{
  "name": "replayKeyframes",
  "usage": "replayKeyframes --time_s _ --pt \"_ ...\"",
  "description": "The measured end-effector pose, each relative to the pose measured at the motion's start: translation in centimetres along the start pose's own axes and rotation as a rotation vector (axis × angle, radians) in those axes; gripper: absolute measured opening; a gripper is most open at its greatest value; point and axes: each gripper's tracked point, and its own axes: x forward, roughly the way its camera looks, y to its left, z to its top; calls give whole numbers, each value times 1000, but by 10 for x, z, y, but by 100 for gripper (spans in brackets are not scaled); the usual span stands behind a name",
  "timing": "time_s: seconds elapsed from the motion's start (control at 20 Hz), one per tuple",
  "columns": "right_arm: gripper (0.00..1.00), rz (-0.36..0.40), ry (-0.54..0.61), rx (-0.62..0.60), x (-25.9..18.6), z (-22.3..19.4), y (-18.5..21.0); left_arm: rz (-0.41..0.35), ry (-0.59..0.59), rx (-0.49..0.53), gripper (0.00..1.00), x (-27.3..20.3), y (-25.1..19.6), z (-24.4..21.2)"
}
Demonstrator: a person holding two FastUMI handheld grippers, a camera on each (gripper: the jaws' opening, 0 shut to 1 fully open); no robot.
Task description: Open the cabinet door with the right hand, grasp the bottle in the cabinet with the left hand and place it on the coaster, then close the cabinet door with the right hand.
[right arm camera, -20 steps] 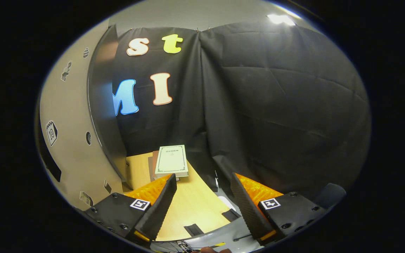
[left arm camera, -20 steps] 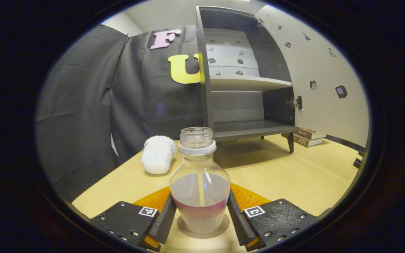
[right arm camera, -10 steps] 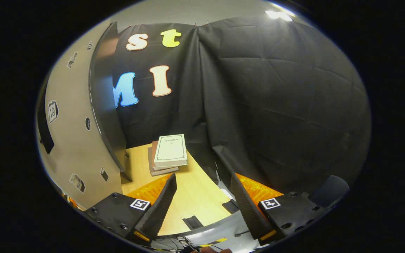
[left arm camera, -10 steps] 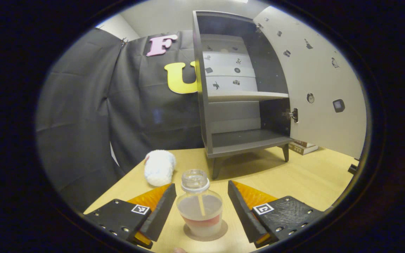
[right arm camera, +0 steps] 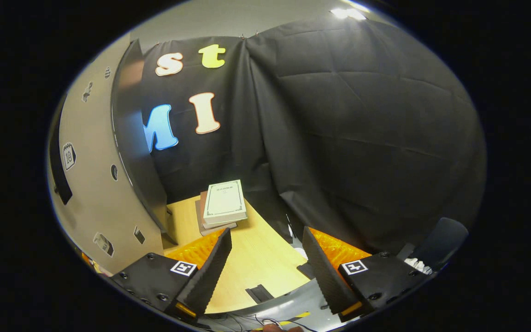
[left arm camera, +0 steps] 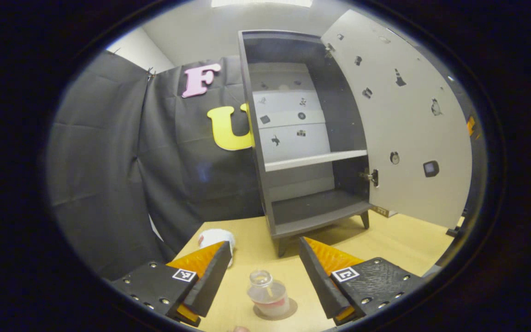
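Left gripper (left arm camera: 262, 267) hangs over the table (left arm camera: 399, 240) with its jaws spread wide, gripping nothing — the bottle (left arm camera: 268, 293) stands upright on the coaster (left arm camera: 289, 310) below them. Right gripper (right arm camera: 265, 263) is spread and empty too, near the door (right arm camera: 95, 193), which stands swung open. So closing it looks like what's left. I'd guess the door is light and stiff and swings easily on its hinge (left arm camera: 370, 176) — best pushed flat near its free edge. The bottle looks like light plastic with no cap, so easy to tip.
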Motion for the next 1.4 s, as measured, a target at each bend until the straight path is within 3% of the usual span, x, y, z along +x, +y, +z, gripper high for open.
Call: replayKeyframes --time_s 0.2,0.3,0.4,0.45,0.65,0.8,0.85,1.05,1.1,1.25,1.3,1.4 --pt "98 -35 -89 -74 6 18 -4 40 -11 -18 89 -14 -3 43" --pt "93 -7 -105 -77 11 25 1 66 -7 -45 89 -21 -7 63" --pt "93 31 -114 -49 14 31 7 99 -14 -71 89 -34 -8 84" --pt "98 45 -125 -42 16 35 10 111 -15 -82 89 -39 -11 93" --pt "93 99 -163 -59 25 51 20 160 -12 -105 89 -60 -23 123" --pt "93 162 -173 -81 31 63 33 242 -29 -111 89 -79 -21 149" --pt "98 184 -181 -87 32 67 39 251 -41 -111 89 -84 -24 161" --pt "93 288 -191 -117 38 73 66 264 -45 -164 90 -101 -45 195" --pt "98 318 -189 -127 38 74 73 272 -35 -177 89 -103 -48 198" --pt "98 421 -193 -149 30 78 97 290 15 -221 89 -113 -62 197" --pt "93 454 -196 -155 25 82 105 283 26 -248 90 -116 -69 195" --pt "98 507 -220 -166 11 90 119 275 49 -300 89 -120 -75 192"
